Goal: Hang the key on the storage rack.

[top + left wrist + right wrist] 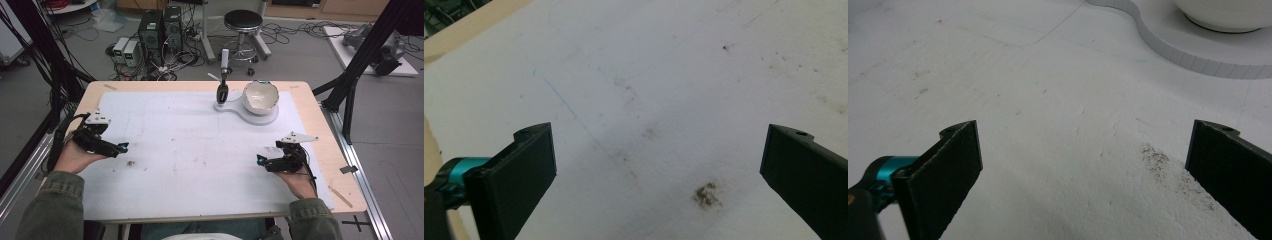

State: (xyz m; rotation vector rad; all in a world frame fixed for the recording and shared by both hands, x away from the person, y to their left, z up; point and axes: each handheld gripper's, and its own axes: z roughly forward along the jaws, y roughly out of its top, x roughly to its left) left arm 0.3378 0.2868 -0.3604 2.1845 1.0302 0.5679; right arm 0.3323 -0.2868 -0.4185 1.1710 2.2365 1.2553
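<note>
- At the upper middle of the high view, a white bowl [260, 96] sits on a white shaped base [235, 108], with a black-and-grey handled tool [223, 82] standing upright just beside it.
- Left gripper [121, 147] rests at lower left, jaws wide and empty over the stained white mat [175, 150].
- Right gripper [259, 159] sits at lower right, jaws wide and empty, well apart from the bowl.
- Judged best: reach forward with the right gripper, keep the jaws wide, and approach the bowl's rim squarely so the tool is not knocked.
</note>
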